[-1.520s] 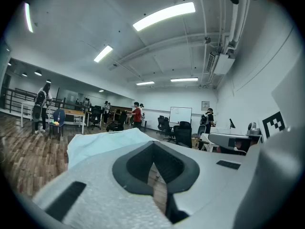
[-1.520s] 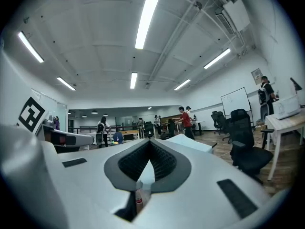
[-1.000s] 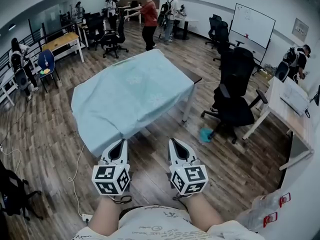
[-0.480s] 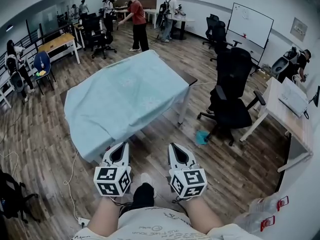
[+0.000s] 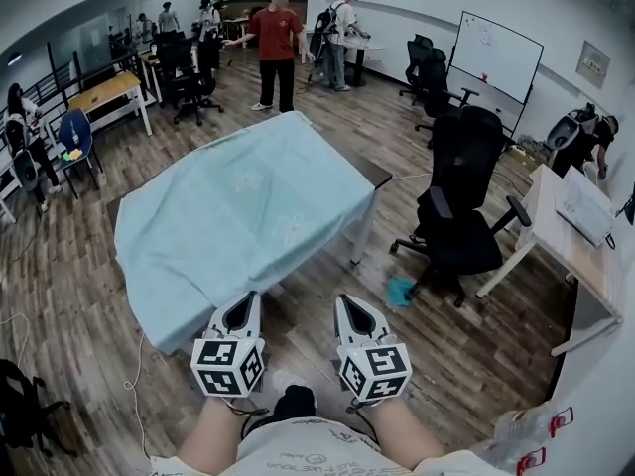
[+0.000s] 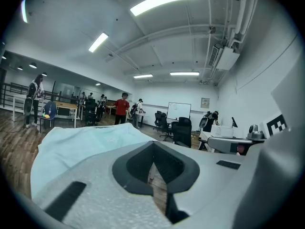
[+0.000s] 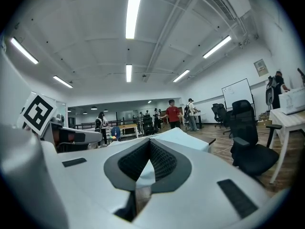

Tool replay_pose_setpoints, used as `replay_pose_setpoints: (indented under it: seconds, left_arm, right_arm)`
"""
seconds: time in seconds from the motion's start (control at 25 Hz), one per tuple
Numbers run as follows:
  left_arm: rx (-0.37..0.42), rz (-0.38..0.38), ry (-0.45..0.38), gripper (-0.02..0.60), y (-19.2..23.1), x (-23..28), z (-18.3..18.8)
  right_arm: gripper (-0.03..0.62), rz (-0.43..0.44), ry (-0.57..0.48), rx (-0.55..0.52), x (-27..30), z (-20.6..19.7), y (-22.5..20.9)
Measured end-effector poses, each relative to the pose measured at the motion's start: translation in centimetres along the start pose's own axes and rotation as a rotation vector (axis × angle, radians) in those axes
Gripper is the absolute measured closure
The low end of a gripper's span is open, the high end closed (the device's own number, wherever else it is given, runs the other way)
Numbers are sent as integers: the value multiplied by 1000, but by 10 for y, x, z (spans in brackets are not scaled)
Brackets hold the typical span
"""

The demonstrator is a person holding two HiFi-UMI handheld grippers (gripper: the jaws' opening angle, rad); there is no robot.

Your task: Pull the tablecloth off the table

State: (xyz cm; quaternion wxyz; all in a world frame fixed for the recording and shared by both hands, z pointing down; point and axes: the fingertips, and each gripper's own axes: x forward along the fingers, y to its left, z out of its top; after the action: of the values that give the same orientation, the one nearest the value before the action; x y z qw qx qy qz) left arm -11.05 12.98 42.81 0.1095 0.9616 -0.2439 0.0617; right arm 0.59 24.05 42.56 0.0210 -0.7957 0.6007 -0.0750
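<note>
The light-blue tablecloth point(image 5: 238, 206) lies spread over the surface point(image 5: 381, 173) and hangs down on the near & left sides. Only the far right corner of the surface is bare. The left gripper point(image 5: 242, 303) is at the near hem of the cloth, jaws pressed together, no cloth seen btw. them. The right gripper point(image 5: 346, 305) is beside it over the wood floor point(image 5: 303, 286), jaws also pressed together w/ nothing inside. A black office chair point(image 5: 461, 206) stands right of the surface.

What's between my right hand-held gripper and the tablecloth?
Only bare wooden floor, seen in the head view; the right hand-held gripper is short of the tablecloth.
</note>
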Motion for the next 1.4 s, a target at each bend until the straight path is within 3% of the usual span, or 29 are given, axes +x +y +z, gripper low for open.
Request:
replay_pose_setpoints:
  seconds: [0.68,0.92,1.4]
  left_arm:
    - [-49,34,5,569,107,166,50]
    - [-65,79,-12,571,151,191,61]
    - [-107,174,31,569,219,209,51]
  right_arm:
    - [582,56,16,-25,208,34,-43]
    - [582,87,14,-18,265,37,-40]
    - [582,140,66,14,339,21,-28]
